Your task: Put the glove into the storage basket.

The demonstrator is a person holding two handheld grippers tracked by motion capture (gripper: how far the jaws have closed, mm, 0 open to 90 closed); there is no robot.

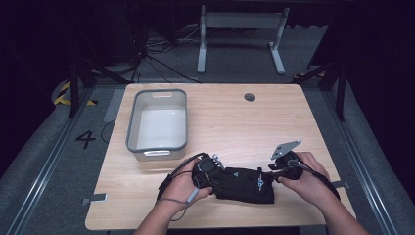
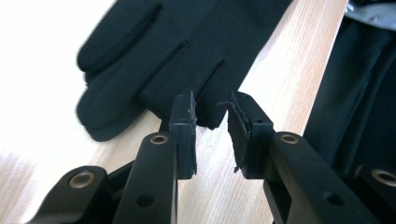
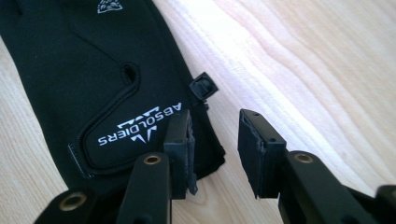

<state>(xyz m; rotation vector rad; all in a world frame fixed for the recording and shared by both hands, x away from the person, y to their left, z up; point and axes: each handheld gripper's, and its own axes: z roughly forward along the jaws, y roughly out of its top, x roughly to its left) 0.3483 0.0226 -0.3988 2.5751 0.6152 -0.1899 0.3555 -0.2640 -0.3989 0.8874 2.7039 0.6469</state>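
lab | dark curtains | hazard tape [image 1: 62, 93] | floor cables [image 1: 156, 54]

Your hands cover both ends of the black glove [image 1: 244, 183] in the high view. In the left gripper view its fingers [image 2: 121, 70] are blurred and its palm runs off the top edge. In the right gripper view the glove is cut off at upper left.

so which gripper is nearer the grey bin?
Left. The left gripper sits at the black glove's left end, just below and right of the grey bin's near corner. The right gripper is at the glove's right end, farther off.
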